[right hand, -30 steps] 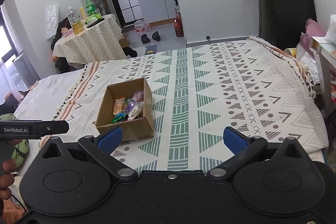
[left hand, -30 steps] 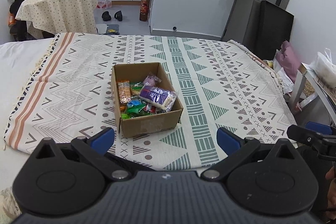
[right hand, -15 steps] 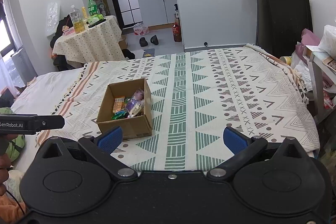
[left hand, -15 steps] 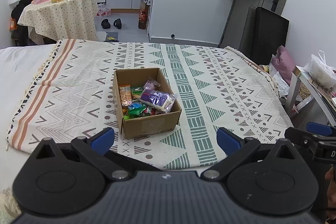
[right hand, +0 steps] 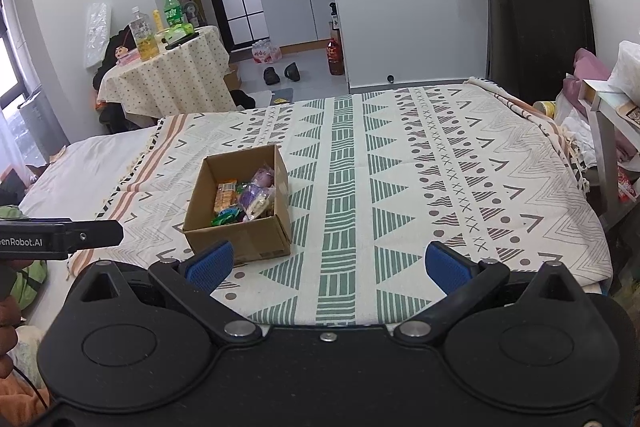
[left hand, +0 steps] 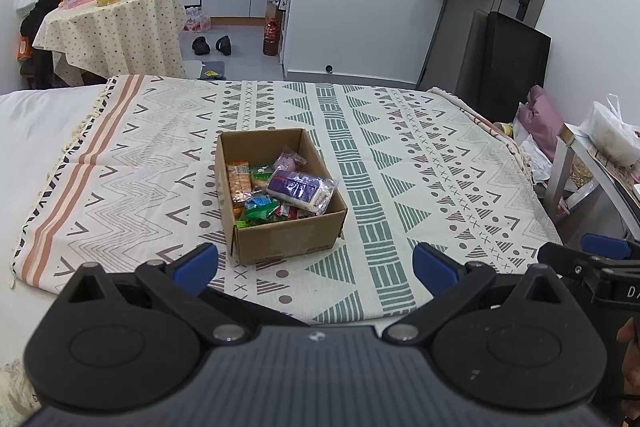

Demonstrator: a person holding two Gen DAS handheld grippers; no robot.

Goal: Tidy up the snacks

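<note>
So, left wrist: left gripper (left hand: 316, 263) jaws wide apart, empty, aimed at the cardboard box (left hand: 280, 203) of snacks (left hand: 300, 187) on the bed (left hand: 440, 167) | right wrist: right gripper (right hand: 326, 263) gaping too, nothing held, box (right hand: 240, 211) ahead-left, probably lining up a grab.

Matt brown cardboard box (left hand: 286, 239), glossy plastic snack wrappers (left hand: 300, 189), woven cloth bedspread (left hand: 420, 163), matt black plastic claw (left hand: 316, 269)

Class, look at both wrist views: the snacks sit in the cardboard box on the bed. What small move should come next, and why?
Probably ease the left gripper forward toward the cardboard box. Both grippers' jaws stand open and empty, short of the box, and the purple packet lies on top, nearest to it.
</note>
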